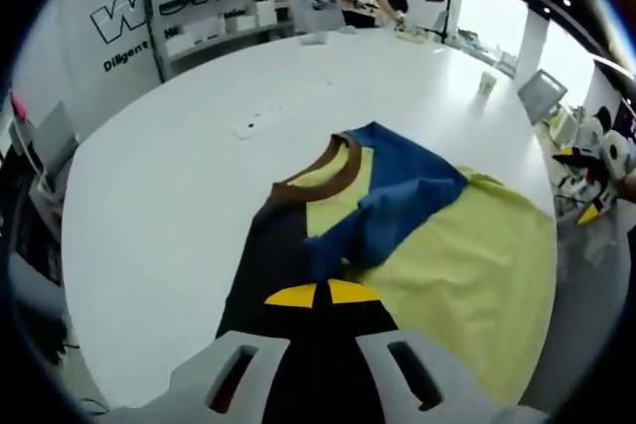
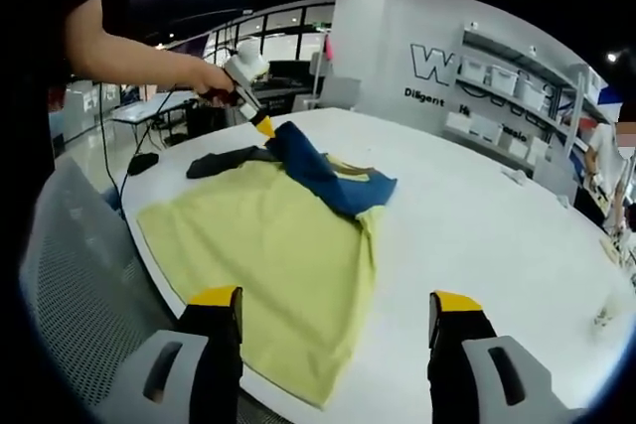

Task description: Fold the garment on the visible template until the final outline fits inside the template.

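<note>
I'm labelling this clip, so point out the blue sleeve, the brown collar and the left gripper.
blue sleeve (image 1: 412, 196): left gripper view, its folded middle.
brown collar (image 1: 323, 174): left gripper view, the ribbed band.
left gripper (image 2: 264, 126): right gripper view, yellow tips at the fabric.

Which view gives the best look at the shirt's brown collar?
The left gripper view: the brown collar curves in full just beyond the left claw, between the dark panel and the folded-over blue sleeve. In the right gripper view only a thin brown sliver peeks past the blue fabric, far off.
</note>
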